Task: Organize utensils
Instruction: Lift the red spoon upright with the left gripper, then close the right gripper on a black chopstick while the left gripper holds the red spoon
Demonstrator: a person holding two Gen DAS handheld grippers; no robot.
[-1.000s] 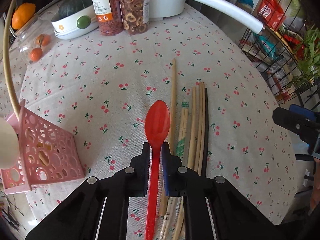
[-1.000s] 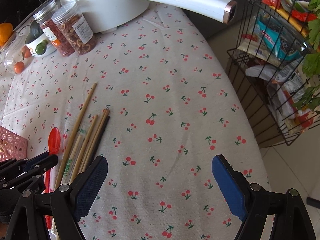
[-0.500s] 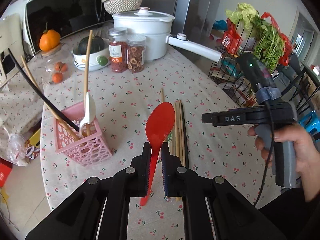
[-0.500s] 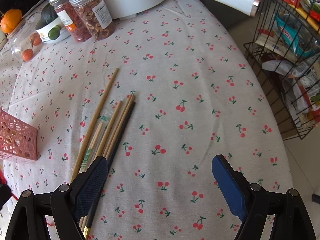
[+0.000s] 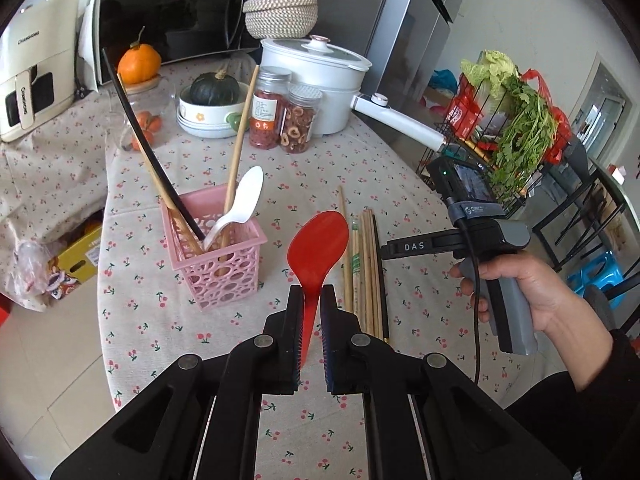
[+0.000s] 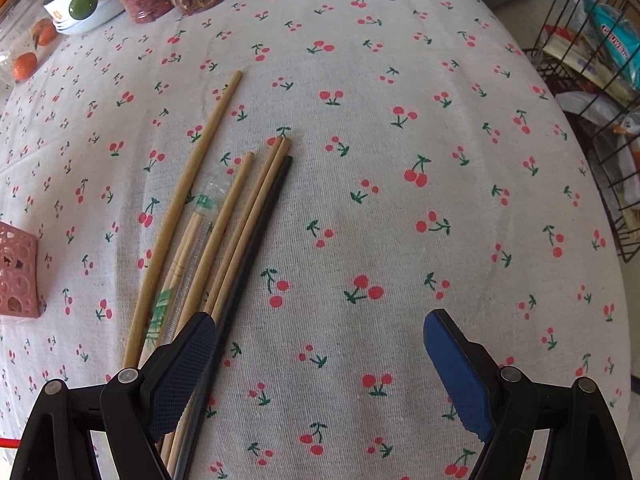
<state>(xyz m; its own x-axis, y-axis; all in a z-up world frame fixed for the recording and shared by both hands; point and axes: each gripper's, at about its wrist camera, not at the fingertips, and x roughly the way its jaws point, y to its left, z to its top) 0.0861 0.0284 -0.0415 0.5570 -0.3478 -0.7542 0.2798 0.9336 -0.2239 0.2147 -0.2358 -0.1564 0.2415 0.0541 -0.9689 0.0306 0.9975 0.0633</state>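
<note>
My left gripper (image 5: 310, 300) is shut on the handle of a red spoon (image 5: 318, 245) and holds it well above the table, bowl forward. A pink perforated basket (image 5: 218, 258) stands to its left, holding a white spoon (image 5: 240, 206), a black chopstick and wooden chopsticks. Several wooden chopsticks and one black one (image 5: 366, 264) lie on the cherry-print cloth to the right of the spoon; they also show in the right wrist view (image 6: 224, 236). My right gripper (image 6: 320, 354) is open and empty, low over the cloth, its left finger over the chopsticks' near ends.
At the back stand a white pot with a long handle (image 5: 320, 76), two jars (image 5: 286, 110), a bowl with a dark squash (image 5: 214, 110) and a microwave. A wire rack with greens (image 5: 508, 128) stands off the table's right edge. The basket's corner (image 6: 18, 270) shows at left.
My left gripper has lifted the red spoon off the table and pulled back, bringing the basket and room into view. My right gripper has moved lower and left, toward the chopsticks.
</note>
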